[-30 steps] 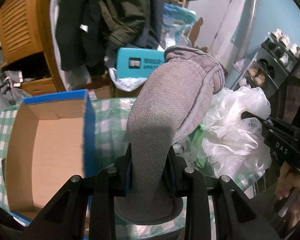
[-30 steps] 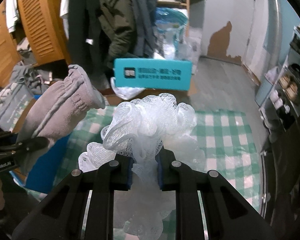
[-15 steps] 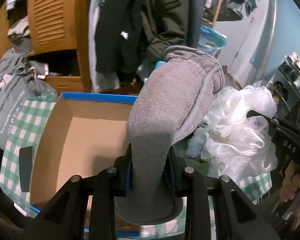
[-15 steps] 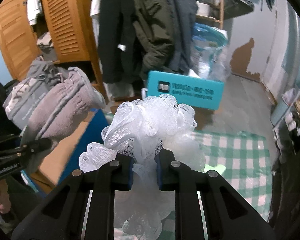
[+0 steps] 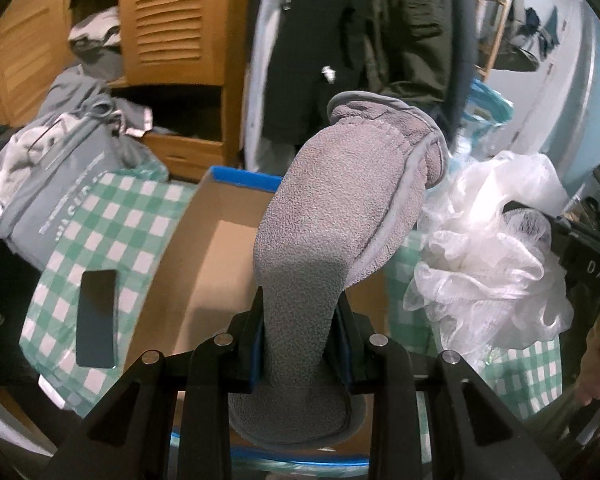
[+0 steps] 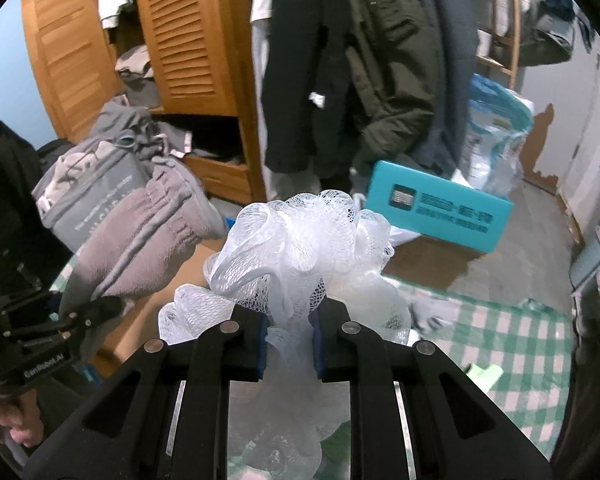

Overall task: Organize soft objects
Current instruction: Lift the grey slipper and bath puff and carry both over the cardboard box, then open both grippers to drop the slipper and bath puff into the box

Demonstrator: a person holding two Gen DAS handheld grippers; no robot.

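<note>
Two items airborne: left gripper (image 5: 300, 344) clamps grey mitten (image 5: 340, 216), right gripper (image 6: 288, 340) pinches mesh sponge (image 6: 300, 248); cardboard box (image 5: 204, 264) (at 9 o'clock) holds nothing visible.

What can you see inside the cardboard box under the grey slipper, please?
Only bare brown floor and inner walls of the cardboard box are visible; nothing lies there. The grey slipper, clamped in the left gripper, covers the box's right and near parts.
</note>
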